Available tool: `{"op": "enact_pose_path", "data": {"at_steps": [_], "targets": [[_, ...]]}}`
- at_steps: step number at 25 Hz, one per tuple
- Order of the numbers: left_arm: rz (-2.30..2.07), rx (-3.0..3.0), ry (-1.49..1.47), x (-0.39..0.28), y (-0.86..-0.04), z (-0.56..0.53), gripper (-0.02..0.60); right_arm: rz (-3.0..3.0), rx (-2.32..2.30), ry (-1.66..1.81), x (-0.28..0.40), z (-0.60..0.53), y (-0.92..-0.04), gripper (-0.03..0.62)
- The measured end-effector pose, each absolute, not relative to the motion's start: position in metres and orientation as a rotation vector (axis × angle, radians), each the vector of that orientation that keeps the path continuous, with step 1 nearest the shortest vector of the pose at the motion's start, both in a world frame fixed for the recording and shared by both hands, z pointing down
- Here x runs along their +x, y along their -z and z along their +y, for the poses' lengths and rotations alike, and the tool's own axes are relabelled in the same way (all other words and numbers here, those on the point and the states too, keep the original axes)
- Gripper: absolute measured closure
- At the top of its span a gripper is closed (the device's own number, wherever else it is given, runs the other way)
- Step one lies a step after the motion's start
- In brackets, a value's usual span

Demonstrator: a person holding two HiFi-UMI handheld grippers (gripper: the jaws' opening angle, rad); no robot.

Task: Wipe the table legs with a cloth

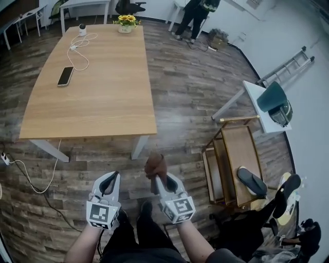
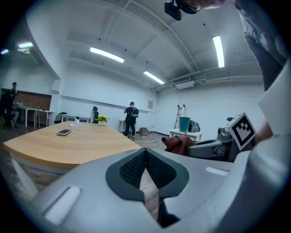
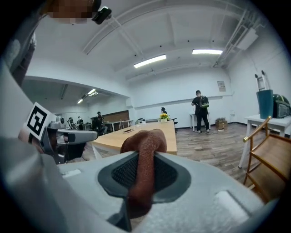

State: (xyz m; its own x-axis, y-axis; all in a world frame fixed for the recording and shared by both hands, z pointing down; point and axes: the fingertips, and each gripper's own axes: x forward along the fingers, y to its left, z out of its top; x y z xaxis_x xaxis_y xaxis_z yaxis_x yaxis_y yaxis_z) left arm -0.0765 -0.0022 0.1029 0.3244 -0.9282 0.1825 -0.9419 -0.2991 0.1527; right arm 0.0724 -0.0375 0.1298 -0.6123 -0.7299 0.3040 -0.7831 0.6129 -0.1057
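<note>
A brown cloth [image 1: 154, 167] bunches out of my right gripper [image 1: 160, 180], which is shut on it; in the right gripper view the cloth [image 3: 143, 159] runs down between the jaws. My left gripper [image 1: 110, 181] hangs beside it, shut with nothing held, its jaws nearly touching in the left gripper view [image 2: 146, 172]. Both grippers hover over the floor just in front of the wooden table [image 1: 95, 82]. Its near white legs stand at the right [image 1: 139, 147] and the left [image 1: 50, 150] of the front edge.
On the table lie a phone [image 1: 65, 76], a white cable and a flower pot [image 1: 125, 24]. A wooden rack [image 1: 230, 164] stands at the right, with a white side table [image 1: 257, 100] and a ladder beyond. A person [image 1: 194, 15] stands far back. A cord [image 1: 25, 174] trails over the floor at left.
</note>
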Motion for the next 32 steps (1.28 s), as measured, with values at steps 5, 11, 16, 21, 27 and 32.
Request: {"op": "enact_pose_path", "data": {"at_steps": [5, 11, 16, 21, 27, 32], "targets": [[-1.734, 2.308, -0.068, -0.068, -0.082, 0.042, 0.561, -2.632, 1.309, -0.431, 0.085, -0.005, -0.103, 0.53], [-1.798, 2.266, -0.062, -0.048, -0.071, 0.097, 0.561, -2.693, 1.174, -0.344, 0.093, 0.042, -0.09, 0.53], [-1.814, 2.226, -0.073, -0.028, -0.074, 0.148, 0.561, -2.725, 1.108, -0.303, 0.116, 0.093, -0.087, 0.531], [-1.834, 2.228, -0.089, -0.007, -0.073, 0.196, 0.561, -2.747, 1.126, -0.327, 0.149, 0.138, -0.09, 0.531], [-1.855, 2.211, -0.093, 0.01, -0.071, 0.245, 0.561, -2.778, 1.128, -0.3, 0.166, 0.178, -0.086, 0.53], [-1.86, 2.203, -0.112, 0.015, -0.075, 0.266, 0.561, -2.755, 1.093, -0.293, 0.17, 0.2, -0.091, 0.53]]}}
